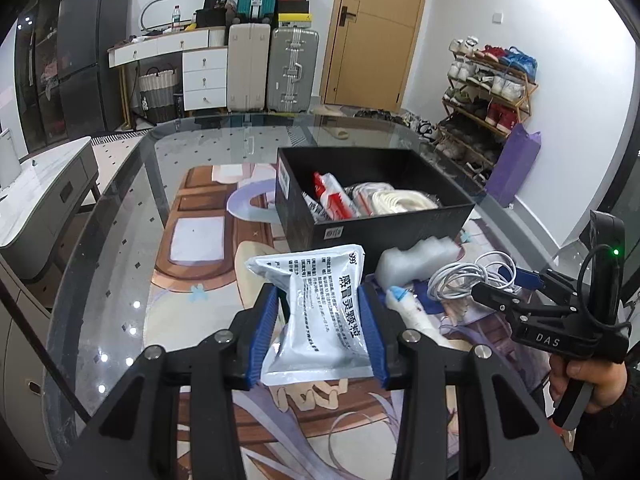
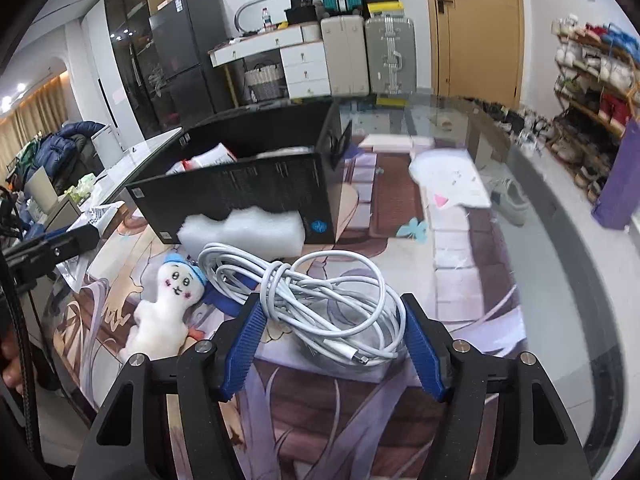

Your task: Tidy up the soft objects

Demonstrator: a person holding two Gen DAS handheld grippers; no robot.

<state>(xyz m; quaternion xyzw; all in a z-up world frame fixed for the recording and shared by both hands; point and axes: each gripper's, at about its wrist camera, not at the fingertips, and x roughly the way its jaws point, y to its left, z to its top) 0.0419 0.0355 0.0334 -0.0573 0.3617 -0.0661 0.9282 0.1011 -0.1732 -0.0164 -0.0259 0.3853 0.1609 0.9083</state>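
My left gripper is shut on a silver medicine pouch and holds it above the mat, short of the black box. The box holds red-white packets and a cream coil. My right gripper is open, its blue pads either side of a coiled white cable that lies on the mat. A white plush doll with a blue cap lies left of the cable. A white foam block rests against the box front. The right gripper shows in the left wrist view.
A printed mat covers the glass table. The table's edge curves off at right, with floor beyond. A purple bag and a shoe rack stand by the wall. Suitcases and a desk stand behind.
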